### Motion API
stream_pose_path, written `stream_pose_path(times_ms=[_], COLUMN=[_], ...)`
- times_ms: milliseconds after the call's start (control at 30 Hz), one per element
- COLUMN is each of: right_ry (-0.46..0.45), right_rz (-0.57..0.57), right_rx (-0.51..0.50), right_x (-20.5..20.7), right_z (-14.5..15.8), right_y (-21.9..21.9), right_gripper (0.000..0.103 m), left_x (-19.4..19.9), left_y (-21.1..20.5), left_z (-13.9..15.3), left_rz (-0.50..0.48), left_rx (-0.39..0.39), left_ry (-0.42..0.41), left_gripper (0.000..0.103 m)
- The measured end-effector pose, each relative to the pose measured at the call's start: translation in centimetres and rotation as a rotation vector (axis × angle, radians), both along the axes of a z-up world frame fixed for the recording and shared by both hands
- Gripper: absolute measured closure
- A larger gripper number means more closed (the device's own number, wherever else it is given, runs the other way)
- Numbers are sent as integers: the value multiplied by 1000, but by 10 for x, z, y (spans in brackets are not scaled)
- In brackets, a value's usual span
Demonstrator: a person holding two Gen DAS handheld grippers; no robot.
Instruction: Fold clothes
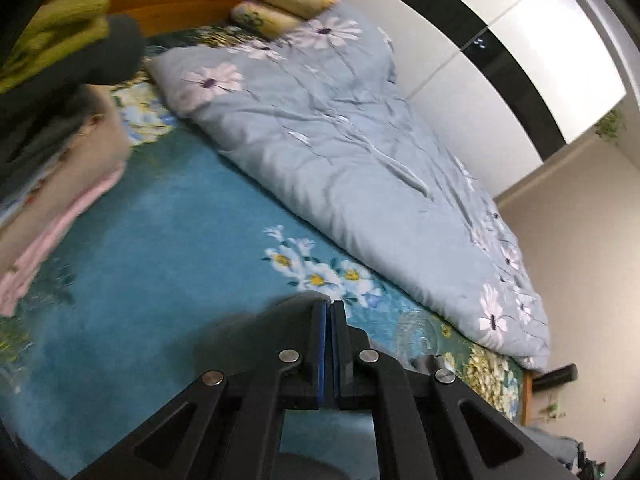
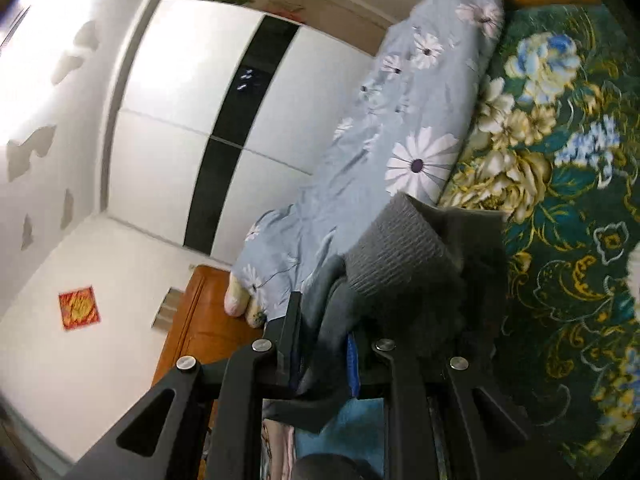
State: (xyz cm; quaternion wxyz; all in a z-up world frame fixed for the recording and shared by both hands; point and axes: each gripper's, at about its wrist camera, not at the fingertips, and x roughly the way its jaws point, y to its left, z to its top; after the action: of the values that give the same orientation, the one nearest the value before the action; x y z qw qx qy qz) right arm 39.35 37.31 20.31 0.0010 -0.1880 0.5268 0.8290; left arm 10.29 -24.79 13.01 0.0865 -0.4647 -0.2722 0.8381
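A dark grey ribbed knit garment (image 2: pixel 400 256) is clamped between the pads of the right gripper (image 2: pixel 324 344), at lower centre of the right wrist view, above the teal floral bedspread (image 2: pixel 568 240). The left gripper (image 1: pixel 329 316) is seen fully closed on nothing. A blurred stack of folded clothes (image 1: pixel 60 184) lies at the frame's left, beside a pale blue daisy-print quilt (image 1: pixel 340 152).

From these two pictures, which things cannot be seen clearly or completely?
- Left wrist view: the stack of pink and beige folded cloths is smeared by motion blur and cut by the left edge.
- Left wrist view: the green knitted fabric is blurred; its kind is unclear.
- Right wrist view: the grey ribbed knitted garment held in the right tool hides the bed behind it, and its full shape is bunched.
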Motion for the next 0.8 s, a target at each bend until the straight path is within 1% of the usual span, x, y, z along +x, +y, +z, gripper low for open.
stream_pose_path(times_ms=[33,100,167,233,333,400,467,567,600,633,667,767,800], right_ry=[-8,-26,-50,-85,-177,-242,-292,-312,-315,-317,-320,-333,-334], right_rz=[3,6,-1,-16,-58,-78,-75,-78,-75,-71,-67,-51,-47], right_rx=[22,48,10,-41,-67,-86,-94,-87,-81,-74,-68,-38,-37], right_x=[-3,-12,-36,-62,-93,-111,-126,-135,-135,-135,-134,-132,-132], right_z=[1,-1,-21,-47,-83,-105,-121,-127,-126,-125,-125,-125,-126], right_y=[1,4,14,28,46,55,60,66,66,66,67,64,63], right_gripper=[85,88,90,94,96,97,98,98,98,98,98,98,98], left_x=[-2,-18,-37,-52,-79,-91,-98,-99,-98,-97,-95,-86,-86], left_y=[2,13,25,33,52,63,74,77,73,69,61,37,34], left_z=[-1,-14,-30,-40,-50,-54,-61,-82,-91,-101,-112,-145,-151], left_rz=[9,30,60,85,93,65,20,-24,-20,-14,6,65,72], left_rx=[-12,-43,-77,-101,-154,-175,-175,-193,-200,-207,-206,-160,-161], left_ry=[-12,-48,-91,-110,-110,-117,-144,-209,-245,-282,-337,-480,-503], left_gripper=[101,101,100,100,100,100,101,100,100,100,100,99,93])
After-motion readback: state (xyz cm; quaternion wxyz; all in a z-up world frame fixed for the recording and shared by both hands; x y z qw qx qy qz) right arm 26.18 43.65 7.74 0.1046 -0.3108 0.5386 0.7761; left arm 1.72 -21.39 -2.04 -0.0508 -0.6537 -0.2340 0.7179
